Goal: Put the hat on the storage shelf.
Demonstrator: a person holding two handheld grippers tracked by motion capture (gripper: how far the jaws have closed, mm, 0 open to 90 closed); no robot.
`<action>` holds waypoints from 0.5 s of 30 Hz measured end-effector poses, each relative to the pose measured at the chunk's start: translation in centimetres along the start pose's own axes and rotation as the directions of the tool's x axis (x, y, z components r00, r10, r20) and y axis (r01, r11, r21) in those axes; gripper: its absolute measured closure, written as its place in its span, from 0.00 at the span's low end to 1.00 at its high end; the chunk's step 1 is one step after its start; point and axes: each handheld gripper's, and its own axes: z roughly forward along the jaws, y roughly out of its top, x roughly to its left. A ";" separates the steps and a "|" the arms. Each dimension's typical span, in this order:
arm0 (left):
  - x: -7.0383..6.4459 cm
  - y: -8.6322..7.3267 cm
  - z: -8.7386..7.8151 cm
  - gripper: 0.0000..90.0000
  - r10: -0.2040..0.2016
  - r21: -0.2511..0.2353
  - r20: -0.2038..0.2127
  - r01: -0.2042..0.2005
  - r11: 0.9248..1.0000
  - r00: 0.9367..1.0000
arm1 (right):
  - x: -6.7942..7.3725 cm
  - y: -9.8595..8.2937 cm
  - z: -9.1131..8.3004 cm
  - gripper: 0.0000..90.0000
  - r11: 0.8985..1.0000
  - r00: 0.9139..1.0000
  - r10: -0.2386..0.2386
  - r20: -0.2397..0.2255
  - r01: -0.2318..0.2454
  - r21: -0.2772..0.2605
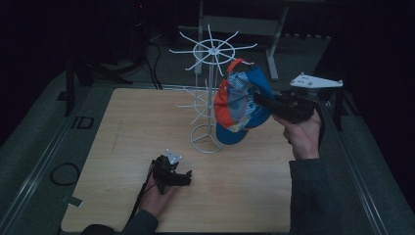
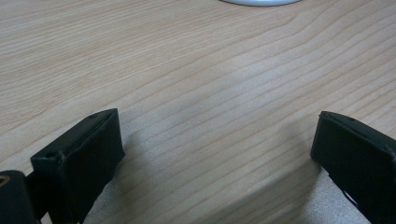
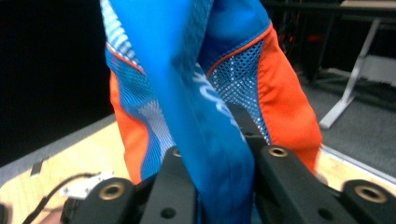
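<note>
Blue-and-orange cap hangs clamped in the right gripper, at 3 o'clock of the white wire rack. Lift its strap over a prong before releasing. Left gripper rests open and empty on the table.

A light wooden bench with visible grain runs across the middle of the high view, its edges framed by grey carpeted floor. A small pale scrap of tape lies at the bench's near left corner, and a black looped cable rests on the floor just beside that edge. Behind the bench stands a grey metal table leg frame, with dark cables trailing across the floor to the left of it.
</note>
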 end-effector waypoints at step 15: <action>0.0 0.0 0.0 0.03 -0.004 -0.002 0.000 0.004 1.000 1.000 | 1.1 -2.5 -0.5 0.31 0.983 0.991 -0.076 0.110 0.057 0.173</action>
